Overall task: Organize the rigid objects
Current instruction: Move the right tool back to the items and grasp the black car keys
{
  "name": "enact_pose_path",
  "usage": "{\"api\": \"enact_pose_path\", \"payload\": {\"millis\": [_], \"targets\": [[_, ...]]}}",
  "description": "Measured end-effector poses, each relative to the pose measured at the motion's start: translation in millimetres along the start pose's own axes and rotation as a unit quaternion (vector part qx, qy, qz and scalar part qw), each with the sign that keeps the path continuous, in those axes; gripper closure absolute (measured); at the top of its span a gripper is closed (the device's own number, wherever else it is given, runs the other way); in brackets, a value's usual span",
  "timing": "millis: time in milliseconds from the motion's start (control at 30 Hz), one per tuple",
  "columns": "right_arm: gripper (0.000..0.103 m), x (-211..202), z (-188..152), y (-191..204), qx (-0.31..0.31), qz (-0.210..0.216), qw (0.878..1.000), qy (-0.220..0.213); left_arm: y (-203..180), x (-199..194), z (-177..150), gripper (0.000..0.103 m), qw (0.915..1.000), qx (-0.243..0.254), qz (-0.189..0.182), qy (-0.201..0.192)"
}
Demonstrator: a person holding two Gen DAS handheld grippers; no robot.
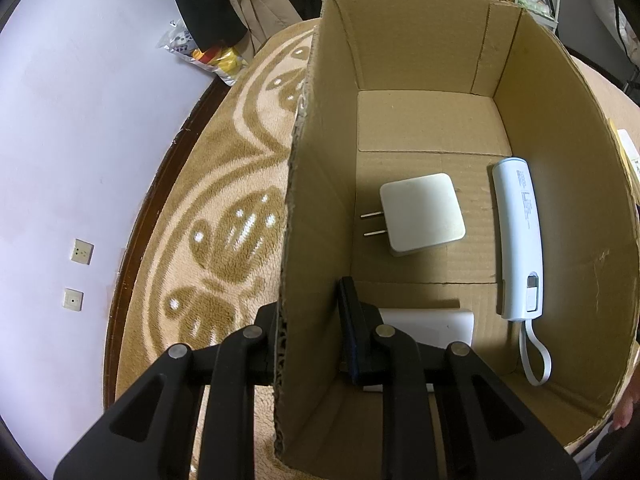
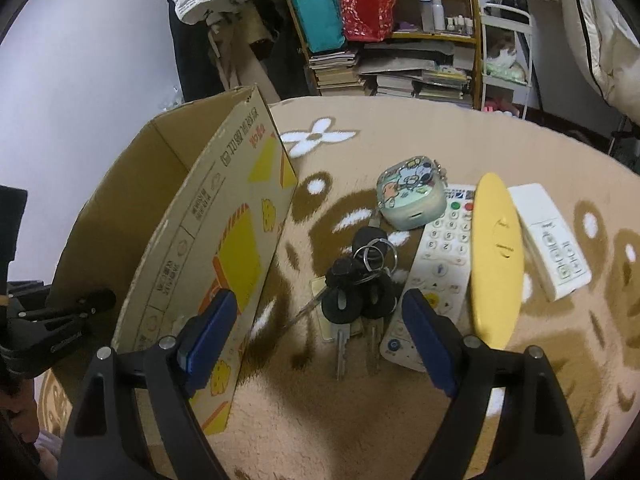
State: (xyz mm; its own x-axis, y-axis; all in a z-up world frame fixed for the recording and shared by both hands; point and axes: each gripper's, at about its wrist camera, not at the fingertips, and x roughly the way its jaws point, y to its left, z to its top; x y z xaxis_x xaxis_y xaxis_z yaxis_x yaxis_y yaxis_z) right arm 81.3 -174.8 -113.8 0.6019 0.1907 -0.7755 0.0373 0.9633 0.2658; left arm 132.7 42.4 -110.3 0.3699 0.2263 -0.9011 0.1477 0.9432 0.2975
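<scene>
An open cardboard box point(image 1: 404, 40) stands on the patterned rug. Inside lie a white plug charger point(image 1: 422, 214), a white power bank point(image 1: 518, 236) with a strap, and a white flat item point(image 1: 436, 326) partly hidden by my finger. My left gripper point(image 1: 308, 296) straddles the box's left wall, open, with one finger outside and one inside. In the right wrist view the box point(image 2: 224, 232) is on the left. My right gripper point(image 2: 319, 298) hangs open over a bunch of keys point(image 2: 360, 280). Beyond the keys lie a cartoon case point(image 2: 412, 196), a white remote point(image 2: 440, 264), a yellow oval piece point(image 2: 496, 260) and a small white remote point(image 2: 550, 236).
A shelf point(image 2: 400, 36) with books and bags stands behind the rug. Dark clothes point(image 1: 208, 4) hang by the pale wall point(image 1: 80, 120). The rug's dark edge point(image 1: 132, 248) runs close to that wall. A fingertip point(image 1: 624, 416) touches the box's near right rim.
</scene>
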Motion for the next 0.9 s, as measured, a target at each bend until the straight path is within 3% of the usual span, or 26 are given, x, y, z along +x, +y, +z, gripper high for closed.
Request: {"api": "enact_pose_path", "payload": {"millis": [200, 267, 500, 600, 633, 667, 900], "targets": [[0.018, 9, 5, -2, -0.002, -0.012, 1.0, -0.018, 0, 0, 0, 0.082, 1.0, 0.0, 0.001, 0.0], [0.027, 15, 7, -3, 0.0, -0.005, 1.0, -0.015, 0, -1, 0, 0.082, 1.0, 0.0, 0.0, 0.0], [0.041, 33, 10, -8, 0.016, -0.005, 1.0, -0.008, 1, -1, 0, 0.082, 1.0, 0.001, 0.001, 0.001], [0.059, 37, 15, -12, 0.034, -0.017, 0.999, -0.01, 1, -1, 0, 0.082, 1.0, 0.002, 0.0, 0.001], [0.076, 37, 15, -14, 0.038, -0.022, 0.999, -0.009, 0, -1, 0, 0.082, 1.0, 0.002, 0.0, 0.001], [0.086, 38, 15, -16, 0.039, -0.028, 0.999, -0.007, 0, -1, 0, 0.082, 1.0, 0.003, 0.0, 0.001], [0.089, 26, 11, -25, 0.064, -0.034, 0.997, -0.01, 1, 0, 0, 0.082, 1.0, 0.004, 0.002, 0.001]]}}
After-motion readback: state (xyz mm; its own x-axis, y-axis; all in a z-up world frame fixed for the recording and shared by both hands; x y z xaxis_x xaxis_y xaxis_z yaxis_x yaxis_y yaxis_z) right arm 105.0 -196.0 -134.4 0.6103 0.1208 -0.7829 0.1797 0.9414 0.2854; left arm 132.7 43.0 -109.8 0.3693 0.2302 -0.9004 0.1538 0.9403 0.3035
